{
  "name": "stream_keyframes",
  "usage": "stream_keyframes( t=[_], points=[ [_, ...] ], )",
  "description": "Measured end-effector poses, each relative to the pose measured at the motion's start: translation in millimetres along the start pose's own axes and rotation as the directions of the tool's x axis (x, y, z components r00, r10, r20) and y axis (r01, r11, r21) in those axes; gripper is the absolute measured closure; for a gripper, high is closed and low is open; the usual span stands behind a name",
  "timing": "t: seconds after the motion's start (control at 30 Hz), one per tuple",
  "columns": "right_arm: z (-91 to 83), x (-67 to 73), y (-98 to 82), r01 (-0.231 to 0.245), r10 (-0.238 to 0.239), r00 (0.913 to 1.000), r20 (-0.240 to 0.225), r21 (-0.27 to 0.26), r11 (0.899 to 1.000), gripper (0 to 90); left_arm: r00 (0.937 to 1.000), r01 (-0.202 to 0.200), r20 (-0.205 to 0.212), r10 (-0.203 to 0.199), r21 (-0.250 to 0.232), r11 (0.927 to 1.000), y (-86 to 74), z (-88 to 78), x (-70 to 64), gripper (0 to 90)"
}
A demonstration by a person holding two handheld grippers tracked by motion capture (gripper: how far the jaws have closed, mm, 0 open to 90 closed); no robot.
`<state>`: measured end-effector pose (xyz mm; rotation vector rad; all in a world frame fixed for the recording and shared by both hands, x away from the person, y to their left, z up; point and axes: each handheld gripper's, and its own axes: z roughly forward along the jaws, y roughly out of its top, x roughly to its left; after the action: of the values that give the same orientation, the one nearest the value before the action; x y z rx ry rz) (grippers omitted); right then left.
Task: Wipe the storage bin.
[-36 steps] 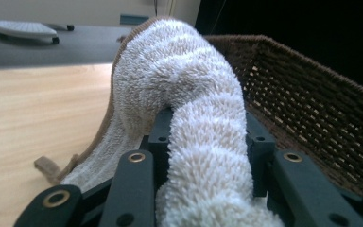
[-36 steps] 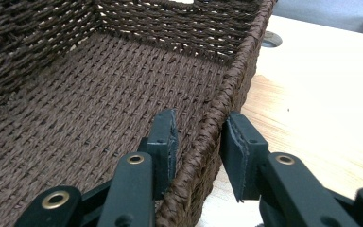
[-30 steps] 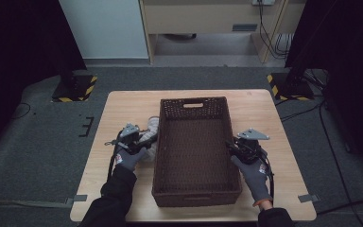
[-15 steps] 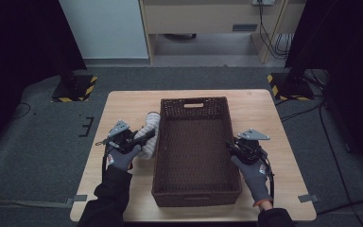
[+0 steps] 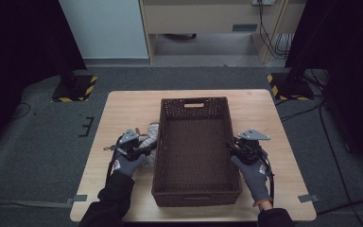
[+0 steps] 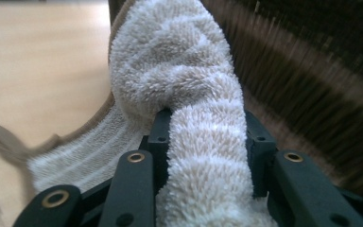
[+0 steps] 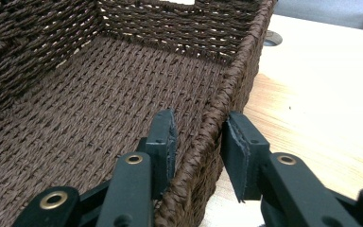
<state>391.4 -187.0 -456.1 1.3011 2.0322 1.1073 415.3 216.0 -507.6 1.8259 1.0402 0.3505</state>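
I'm working in a lab-like recording space: a light wooden table on grey carpet, black curtains, yellow-and-black striped stand bases, loose black cables by a beige cabinet.

**One camera overhead, two riding the claws**

The high view looks forward and down on the whole bench from the person's side. Both gripper views sit low and very close. The left looks along its claw past a towel; the right peers into the basket, which all three views share.
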Motion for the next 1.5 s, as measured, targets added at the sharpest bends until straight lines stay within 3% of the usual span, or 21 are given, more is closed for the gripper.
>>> stream_keyframes(
  t=[0.17,0.27,0.37,0.5,0.67,0.73,0.83,0.93,1.03,1.13,1.17,1.2,1.23,1.37,1.5],
  points=[
    [-0.1,0.4,0.2,0.002,-0.002,1.0,0.002,0.002,1.0,65.6,0.9999,0.013,-0.001,-0.013,0.022,0.9997,-3.0,-1.0,2.2,62.6],
    [0.1,1.2,1.1,0.002,-0.002,1.0,0.009,0.006,1.0,65.9,0.9992,0.04,0.007,-0.039,-0.038,0.9985,5.5,-14.9,2.6,62.5],
    [1.9,0.8,2.3,0.001,-0.001,0.9998,0.017,0.005,1.0,66.1,0.998,0.057,0.035,-0.053,-0.114,0.9918,14.3,-33.1,-1.8,62.5],
    [5.7,0.5,4.7,0.0,0.0,0.9997,0.024,0.006,1.0,66.0,0.9983,0.01,0.058,-0.001,-0.149,0.9888,18.4,-47.7,-13.1,62.4],
    [6.1,-0.5,4.3,-0.005,0.005,0.9998,0.019,0.0,1.0,65.8,0.9991,-0.024,0.032,0.028,-0.096,0.9951,8.9,-34.7,-14.1,62.2],
    [6.2,-0.8,4.3,-0.007,0.007,0.9999,0.015,-0.001,1.0,65.6,0.9992,-0.034,0.021,0.035,-0.03,0.999,1.3,-26.3,-12.3,62.2],
    [6.3,-1.1,4.1,-0.007,0.007,0.9999,0.014,-0.002,1.0,65.5,0.9977,-0.068,0.007,0.068,0.083,0.9942,-14.3,-9.1,-12.4,62.1],
    [6.1,-1.1,3.8,-0.008,0.008,0.9999,0.013,-0.004,1.0,65.5,0.9983,-0.058,0.01,0.058,0.099,0.9933,-15.1,-5.6,-11.9,62.0],
    [6.1,-1.4,3.6,-0.008,0.008,0.9999,0.014,-0.005,1.0,65.4,0.9993,-0.036,0.012,0.035,0.07,0.9969,-12.8,-12.4,-8.8,62.1],
    [6.1,-1.0,3.7,-0.01,0.011,0.9998,0.015,-0.005,1.0,65.5,0.9997,0.009,0.025,-0.009,-0.02,0.9998,-5.9,-26.9,-7.0,62.1],
    [6.1,-1.0,3.6,-0.012,0.012,0.9998,0.017,-0.005,1.0,65.6,0.9997,0.009,0.025,-0.009,-0.02,0.9998,-5.9,-26.9,-7.0,62.1],
    [6.0,-0.7,3.7,-0.014,0.014,0.9997,0.018,-0.005,1.0,65.7,0.9988,0.031,0.041,-0.028,-0.095,0.995,1.2,-39.1,-8.3,62.1],
    [6.1,-0.2,4.0,-0.014,0.014,0.9997,0.022,-0.005,1.0,65.8,0.9982,0.036,0.052,-0.03,-0.129,0.991,4.8,-44.6,-10.1,62.2],
    [6.9,0.7,4.9,-0.008,0.008,0.9993,0.036,-0.001,1.0,66.0,0.9964,-0.013,0.079,0.029,-0.196,0.9805,14.0,-59.8,-22.7,62.1],
    [8.8,0.1,6.1,-0.011,0.011,0.9992,0.038,-0.001,1.0,66.0,0.9947,-0.061,0.071,0.075,-0.173,0.983,11.7,-58.0,-27.0,61.7]
  ],
)
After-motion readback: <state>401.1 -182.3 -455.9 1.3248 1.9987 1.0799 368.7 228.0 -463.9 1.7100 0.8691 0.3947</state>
